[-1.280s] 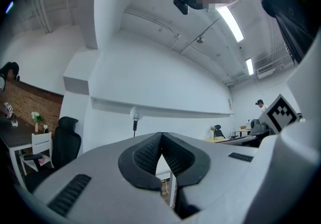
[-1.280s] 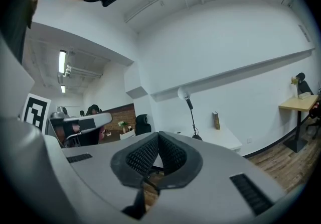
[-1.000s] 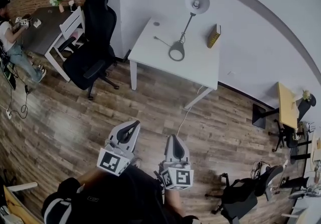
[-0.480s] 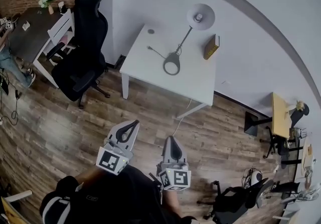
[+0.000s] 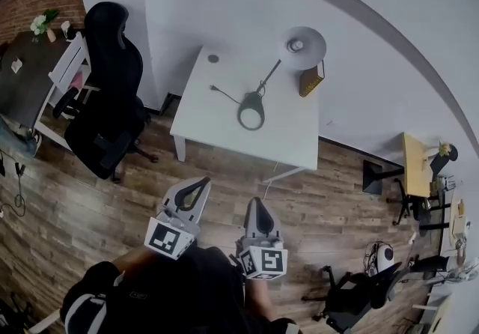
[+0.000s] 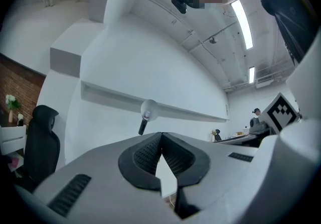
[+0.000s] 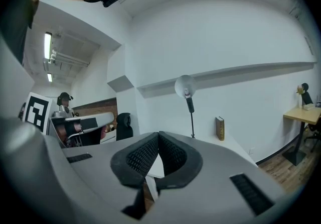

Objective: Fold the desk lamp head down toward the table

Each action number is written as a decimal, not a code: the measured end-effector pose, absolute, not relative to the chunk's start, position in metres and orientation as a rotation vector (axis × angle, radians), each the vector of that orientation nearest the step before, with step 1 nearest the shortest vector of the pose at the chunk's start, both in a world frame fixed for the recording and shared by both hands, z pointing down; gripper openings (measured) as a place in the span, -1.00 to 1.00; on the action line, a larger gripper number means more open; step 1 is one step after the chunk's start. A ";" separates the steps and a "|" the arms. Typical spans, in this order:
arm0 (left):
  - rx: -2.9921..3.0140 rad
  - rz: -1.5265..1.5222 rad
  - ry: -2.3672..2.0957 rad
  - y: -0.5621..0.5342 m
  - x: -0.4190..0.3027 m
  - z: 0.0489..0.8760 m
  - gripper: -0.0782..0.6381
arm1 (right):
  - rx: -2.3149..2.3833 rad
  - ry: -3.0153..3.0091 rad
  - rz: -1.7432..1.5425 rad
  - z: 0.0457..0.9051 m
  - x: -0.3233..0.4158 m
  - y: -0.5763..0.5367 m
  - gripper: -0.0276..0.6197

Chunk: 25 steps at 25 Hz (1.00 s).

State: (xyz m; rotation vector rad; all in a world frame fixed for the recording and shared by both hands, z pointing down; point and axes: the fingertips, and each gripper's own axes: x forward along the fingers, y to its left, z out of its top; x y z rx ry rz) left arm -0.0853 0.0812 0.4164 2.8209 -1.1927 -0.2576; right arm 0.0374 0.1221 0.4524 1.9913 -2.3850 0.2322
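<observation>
Both of my grippers are held low in front of me over the wood floor [image 5: 112,198], well short of the white table [image 5: 213,123], and neither has hold of anything. My left gripper [image 5: 197,185] has its jaws pressed together with only a sliver of gap lower down between the ribbed pads [image 6: 145,153], and my right gripper [image 5: 258,206] is closed the same way, tips meeting and nothing between them. Far ahead, the desk lamp [image 5: 261,88] stands on the middle of the table: its round base [image 5: 242,112] sits flat on the top, its thin arm slants up toward the far right, and its head [image 5: 303,47] is raised at the end of that arm, not folded down. My right gripper view shows the lamp upright with its head high against the white wall [image 7: 241,32]. Just right of the lamp head a book [image 5: 310,79] stands on the table's far right edge. A plug and short cable [image 5: 221,90] lie on the table left of the base. A black office chair [image 5: 105,100] stands to the left of the table, and a small yellow desk [image 5: 414,164] is off to the right.
</observation>
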 end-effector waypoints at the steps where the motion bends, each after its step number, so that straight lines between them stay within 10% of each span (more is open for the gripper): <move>1: 2.825 -0.262 -1.188 0.072 -0.088 0.416 -0.71 | 1.995 -2.376 0.230 0.452 0.035 0.114 -0.88; 25: 2.846 -0.303 -1.216 -0.073 -0.039 0.416 -0.71 | 2.047 -2.414 0.127 0.437 0.092 -0.050 -0.88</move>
